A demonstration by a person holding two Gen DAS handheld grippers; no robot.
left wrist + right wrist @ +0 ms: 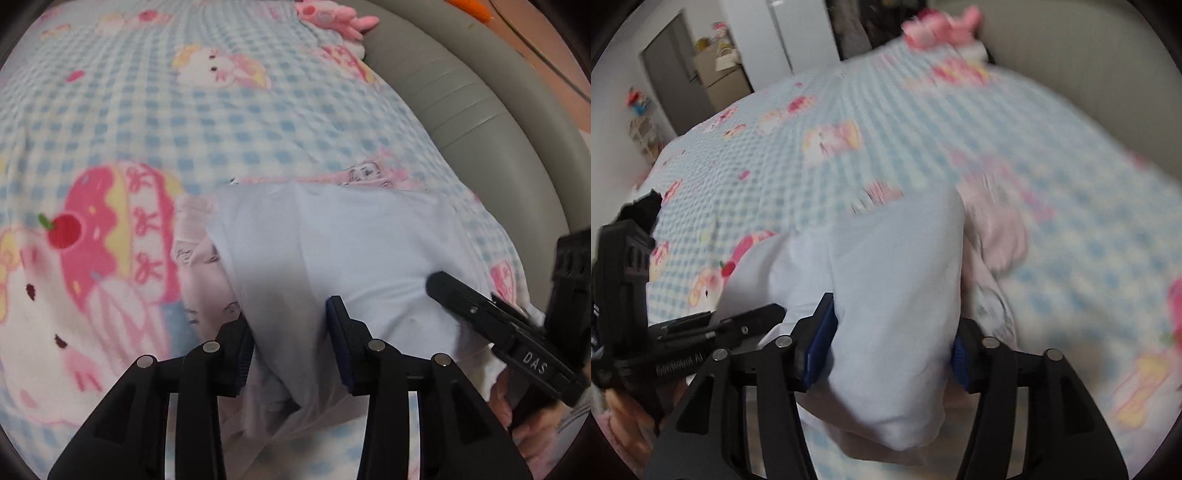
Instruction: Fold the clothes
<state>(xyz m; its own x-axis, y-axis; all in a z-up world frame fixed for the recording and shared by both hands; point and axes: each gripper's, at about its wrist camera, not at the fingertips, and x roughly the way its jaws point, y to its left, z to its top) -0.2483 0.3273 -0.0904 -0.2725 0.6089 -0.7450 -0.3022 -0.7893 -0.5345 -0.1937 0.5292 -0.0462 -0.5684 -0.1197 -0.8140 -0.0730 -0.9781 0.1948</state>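
Two claws work over one bed, and between them lies one pale pink garment (pixel 207 273) with small printed figures, its white inside (pixel 332 251) turned up and bunched on the blue-and-white checked blanket (pixel 184 122).

From the left wrist view, the left claw (pixel 291 339) stands with its jaws spread, a fold of the white cloth running up between the blue pads (pixel 338 332); whether the pads press on it I cannot tell. The right claw (pixel 461 295) reaches in from the right edge, lying over the garment's hem, with part of a hand (pixel 532 424) under it.

From the right wrist view, the right claw (pixel 890 354) has a thick mound of the same garment (pixel 886 295) filling the gap between its jaws, and both blue pads (pixel 820 343) lie against the cloth. The left claw (pixel 713 328) shows at the left edge.

Only the left wrist view gives the grey padded headboard (pixel 461 110). One pink plush toy (pixel 332 14) sits at the blanket's far end in both views. Only the right wrist view shows the room behind: one grey door (pixel 676 81), a white cabinet (pixel 801 33) and a small shelf (pixel 646 136).
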